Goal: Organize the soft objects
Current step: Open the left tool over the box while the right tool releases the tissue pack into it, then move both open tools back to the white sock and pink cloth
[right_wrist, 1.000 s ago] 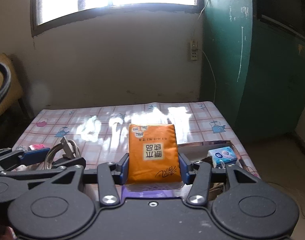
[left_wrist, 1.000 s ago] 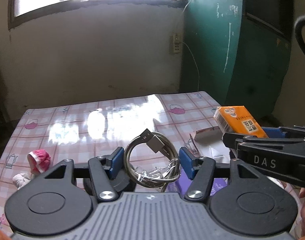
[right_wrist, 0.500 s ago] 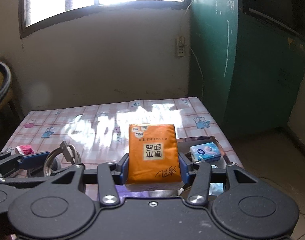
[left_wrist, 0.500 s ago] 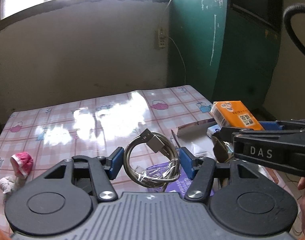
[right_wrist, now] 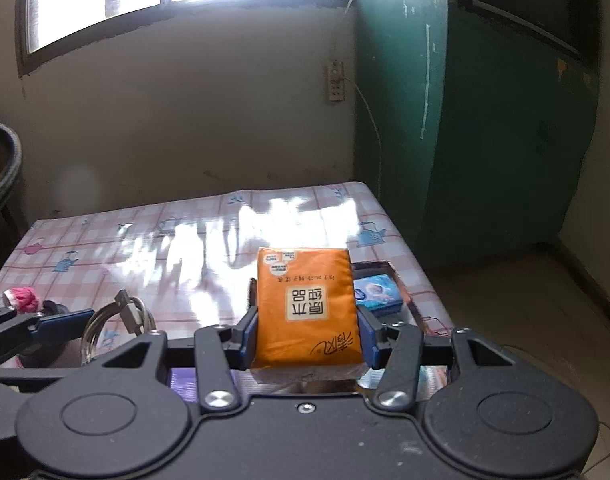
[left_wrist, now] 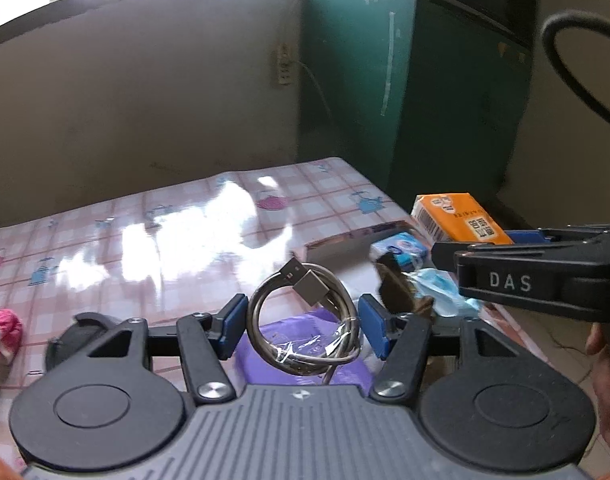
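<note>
My left gripper (left_wrist: pixel 303 330) is shut on a coiled grey USB cable (left_wrist: pixel 305 322) and holds it above the table's right side. My right gripper (right_wrist: pixel 308 334) is shut on an orange tissue pack (right_wrist: pixel 307 308), held upright; the pack also shows in the left wrist view (left_wrist: pixel 457 218). Below both lies an open box (left_wrist: pixel 345 246) holding a small blue tissue pack (left_wrist: pixel 401 246), a blue face mask (left_wrist: pixel 437 288) and a purple packet (left_wrist: pixel 305 364). The cable also shows at the left of the right wrist view (right_wrist: pixel 117 320).
The table has a pink checked glossy cloth (left_wrist: pixel 145 240). A pink and white sock bundle (left_wrist: pixel 1 332) lies at its left edge, and shows in the right wrist view (right_wrist: pixel 23 298). A green cabinet (right_wrist: pixel 485 120) stands to the right of the table, a wicker chair (right_wrist: pixel 1 168) to the left.
Both grippers have swung to the right with their loads, so the box and its blue pack and mask now sit closer under them. Both grips are unchanged.
</note>
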Action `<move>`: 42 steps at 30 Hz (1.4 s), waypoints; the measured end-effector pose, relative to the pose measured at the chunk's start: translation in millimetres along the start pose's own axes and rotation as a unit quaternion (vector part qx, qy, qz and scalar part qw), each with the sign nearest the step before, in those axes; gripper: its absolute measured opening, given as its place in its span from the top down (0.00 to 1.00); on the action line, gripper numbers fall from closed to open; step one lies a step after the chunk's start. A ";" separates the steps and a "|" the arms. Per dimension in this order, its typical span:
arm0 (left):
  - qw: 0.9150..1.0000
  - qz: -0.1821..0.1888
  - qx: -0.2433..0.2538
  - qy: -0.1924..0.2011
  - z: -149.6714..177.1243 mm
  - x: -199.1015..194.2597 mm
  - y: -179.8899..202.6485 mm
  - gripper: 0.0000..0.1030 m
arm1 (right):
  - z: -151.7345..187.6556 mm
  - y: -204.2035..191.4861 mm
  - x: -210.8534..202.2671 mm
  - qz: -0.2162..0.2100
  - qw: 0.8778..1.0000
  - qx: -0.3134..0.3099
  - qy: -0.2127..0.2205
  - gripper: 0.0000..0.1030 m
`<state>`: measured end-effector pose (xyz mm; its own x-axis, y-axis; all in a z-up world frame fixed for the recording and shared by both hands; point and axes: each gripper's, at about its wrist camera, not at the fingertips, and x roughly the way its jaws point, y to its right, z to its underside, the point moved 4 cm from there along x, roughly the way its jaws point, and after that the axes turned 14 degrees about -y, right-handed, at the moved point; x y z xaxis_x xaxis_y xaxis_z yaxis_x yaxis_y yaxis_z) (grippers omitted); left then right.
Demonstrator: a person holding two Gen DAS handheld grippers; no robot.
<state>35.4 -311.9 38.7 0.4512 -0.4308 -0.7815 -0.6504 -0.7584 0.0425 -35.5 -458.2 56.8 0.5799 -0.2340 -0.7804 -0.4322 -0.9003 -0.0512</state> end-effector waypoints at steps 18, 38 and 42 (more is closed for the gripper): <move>0.994 0.104 0.036 -0.025 9.6 33.5 55.8 0.37 | 23.9 52.2 16.9 0.026 0.999 0.031 -0.034 0.38; 1.000 -0.017 -0.018 0.009 3.6 -22.4 -8.4 0.12 | 12.5 -1.3 -26.2 0.018 1.000 0.015 0.015 0.30; 0.999 -0.030 -0.031 0.012 6.3 -32.0 -23.6 0.12 | 12.6 -20.9 -30.6 0.009 1.000 0.001 0.015 0.30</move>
<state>32.4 -277.1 58.8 0.5040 -0.3941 -0.7686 -0.5822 -0.8123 0.0347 -52.8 -427.5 73.9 0.5932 -0.2611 -0.7616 -0.4438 -0.8953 -0.0388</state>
